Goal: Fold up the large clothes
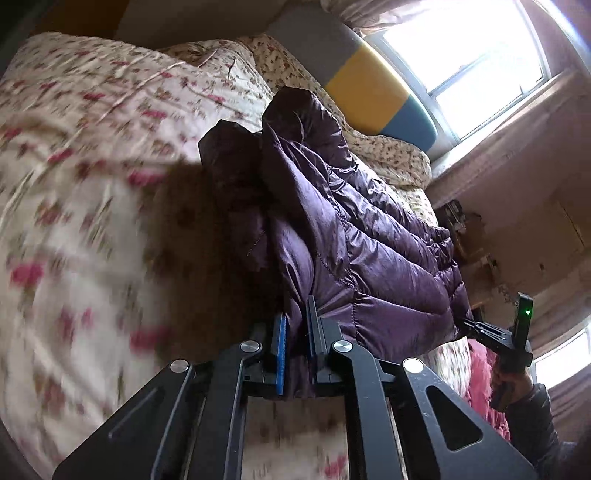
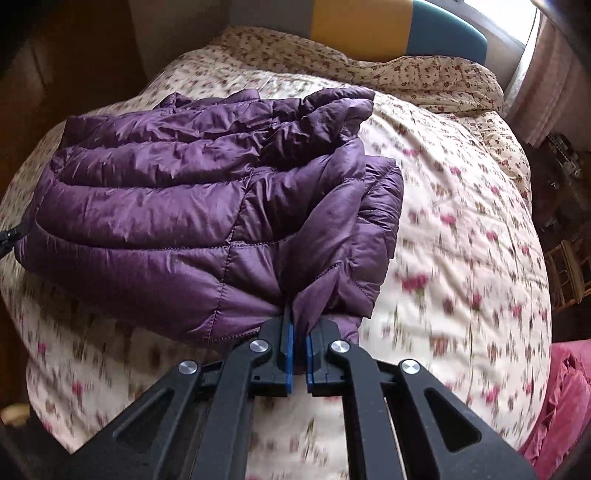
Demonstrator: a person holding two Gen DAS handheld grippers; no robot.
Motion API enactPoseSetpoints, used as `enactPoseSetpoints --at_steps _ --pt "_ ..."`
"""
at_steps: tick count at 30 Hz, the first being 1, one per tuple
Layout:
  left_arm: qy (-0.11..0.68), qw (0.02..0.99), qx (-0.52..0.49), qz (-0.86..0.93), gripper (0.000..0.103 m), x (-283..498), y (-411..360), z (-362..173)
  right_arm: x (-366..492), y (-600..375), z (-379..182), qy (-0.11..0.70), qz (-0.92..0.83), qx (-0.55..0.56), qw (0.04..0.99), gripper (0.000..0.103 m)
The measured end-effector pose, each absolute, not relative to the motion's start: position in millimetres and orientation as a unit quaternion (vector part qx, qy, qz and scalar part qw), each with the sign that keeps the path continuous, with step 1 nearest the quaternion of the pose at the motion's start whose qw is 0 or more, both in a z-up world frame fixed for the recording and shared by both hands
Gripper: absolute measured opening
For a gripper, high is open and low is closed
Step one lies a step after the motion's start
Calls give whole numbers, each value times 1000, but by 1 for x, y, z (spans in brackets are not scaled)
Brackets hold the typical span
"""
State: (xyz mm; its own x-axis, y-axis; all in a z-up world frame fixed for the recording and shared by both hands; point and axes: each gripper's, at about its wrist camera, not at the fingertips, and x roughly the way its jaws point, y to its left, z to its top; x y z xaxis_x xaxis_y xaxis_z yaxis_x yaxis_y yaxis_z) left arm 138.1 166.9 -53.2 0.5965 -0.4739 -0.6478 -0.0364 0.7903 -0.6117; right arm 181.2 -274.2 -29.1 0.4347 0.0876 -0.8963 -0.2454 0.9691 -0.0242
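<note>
A purple quilted puffer jacket lies bunched and partly folded on a floral quilt, lifted along its near edge. My right gripper is shut on a pinch of the jacket's hem at its near right corner. In the left wrist view the jacket hangs up off the bed, and my left gripper is shut on its edge, with fabric filling the gap between the blue pads. The right gripper shows at the jacket's far corner, held by a hand.
The bed's padded headboard is grey, yellow and blue, with a bright window and curtain beside it. A pink cloth lies at the bed's right edge. Cluttered furniture stands to the right of the bed.
</note>
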Motion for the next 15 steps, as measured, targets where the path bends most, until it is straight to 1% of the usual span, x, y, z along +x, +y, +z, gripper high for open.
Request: enactPoseSetpoints --at_steps 6,7,8,9,10,11,12,13,15 --pt "431 846 -288 -126 9 77 159 -49 122 -248 -32 531 106 -114 833 4" --pt "432 846 -285 -125 10 71 157 -48 118 -246 -32 530 104 -121 833 5" --pt "435 847 -280 -121 12 67 156 -47 114 -244 -32 530 103 -129 832 8" --pt "434 851 -274 -113 17 65 156 -45 110 -243 -29 525 101 -134 834 19" --pt "432 854 -270 -106 30 63 158 -40 109 -243 -26 521 100 -133 837 31" --pt "427 857 -270 -103 41 65 161 -37 110 -243 -21 514 99 -129 842 52" --pt "416 862 -273 -96 57 65 165 -32 112 -245 -13 502 97 -121 851 63" --pt "404 866 -281 -90 60 69 171 -27 116 -248 -9 497 95 -113 855 66" --pt "396 867 -290 -86 60 80 177 -21 131 -253 3 485 92 -79 866 72"
